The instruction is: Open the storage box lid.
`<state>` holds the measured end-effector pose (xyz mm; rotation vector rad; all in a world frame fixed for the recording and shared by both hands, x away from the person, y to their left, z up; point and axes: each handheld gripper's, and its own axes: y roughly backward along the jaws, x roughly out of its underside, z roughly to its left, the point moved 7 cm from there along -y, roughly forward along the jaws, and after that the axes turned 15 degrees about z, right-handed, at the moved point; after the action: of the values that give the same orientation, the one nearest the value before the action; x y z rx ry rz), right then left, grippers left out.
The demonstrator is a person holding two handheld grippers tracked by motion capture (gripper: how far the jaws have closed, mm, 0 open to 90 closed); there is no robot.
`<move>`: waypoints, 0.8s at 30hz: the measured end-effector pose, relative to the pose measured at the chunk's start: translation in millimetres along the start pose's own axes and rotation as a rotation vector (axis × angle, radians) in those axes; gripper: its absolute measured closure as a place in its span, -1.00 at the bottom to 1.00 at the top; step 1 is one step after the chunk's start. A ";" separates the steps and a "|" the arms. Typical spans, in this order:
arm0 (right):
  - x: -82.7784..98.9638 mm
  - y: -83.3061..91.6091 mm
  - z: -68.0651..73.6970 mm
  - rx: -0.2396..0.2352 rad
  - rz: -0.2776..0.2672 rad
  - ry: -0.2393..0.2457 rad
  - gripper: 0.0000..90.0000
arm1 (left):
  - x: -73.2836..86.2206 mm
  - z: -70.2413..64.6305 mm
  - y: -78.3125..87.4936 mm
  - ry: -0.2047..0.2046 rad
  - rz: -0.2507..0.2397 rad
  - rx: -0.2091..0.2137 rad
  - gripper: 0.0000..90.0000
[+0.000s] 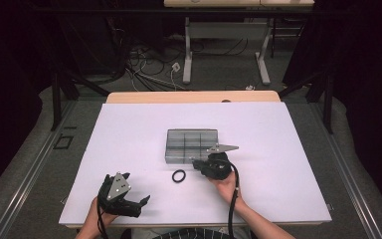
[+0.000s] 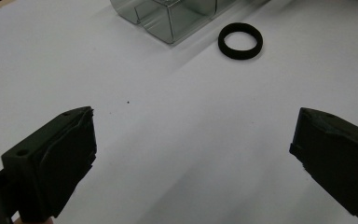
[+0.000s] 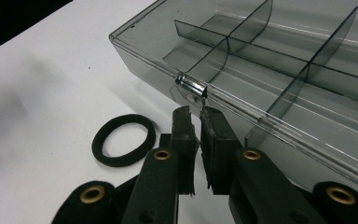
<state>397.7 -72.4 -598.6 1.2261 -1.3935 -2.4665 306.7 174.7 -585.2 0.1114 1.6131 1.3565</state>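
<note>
A clear smoky plastic organizer box [image 1: 191,145] with dividers and a closed lid lies at the table's middle. My right gripper [image 1: 195,162] is at its near edge. In the right gripper view the jaws [image 3: 196,112] are closed to a sliver, right under the small clear latch tab [image 3: 192,86], whose lower edge sits between the tips. A black rubber ring [image 1: 178,176] lies flat just left of that gripper; it is also in the right gripper view [image 3: 122,140]. My left gripper [image 1: 142,205] rests at the near left, open and empty [image 2: 196,135], facing the ring [image 2: 240,40] and the box corner [image 2: 168,18].
The white table top [image 1: 129,129] has free room on the left, on the right and behind the box. Beyond its far wooden edge [image 1: 194,96] are the floor, cables and a table frame. The person's hands come in at the near edge.
</note>
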 end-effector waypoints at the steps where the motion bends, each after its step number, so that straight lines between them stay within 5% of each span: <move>1: 0.0 0.0 0.0 0.000 0.000 0.000 0.88 | -0.1 0.8 0.3 -0.003 -0.002 -0.005 -1.00; 24: -1.4 0.4 0.3 -0.010 -0.026 -0.007 0.88 | -0.2 0.3 0.3 -0.002 -0.002 -0.004 -1.00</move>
<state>398.3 -72.0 -597.4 1.2431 -1.3744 -2.4934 306.9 174.9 -584.8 0.1091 1.6084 1.3575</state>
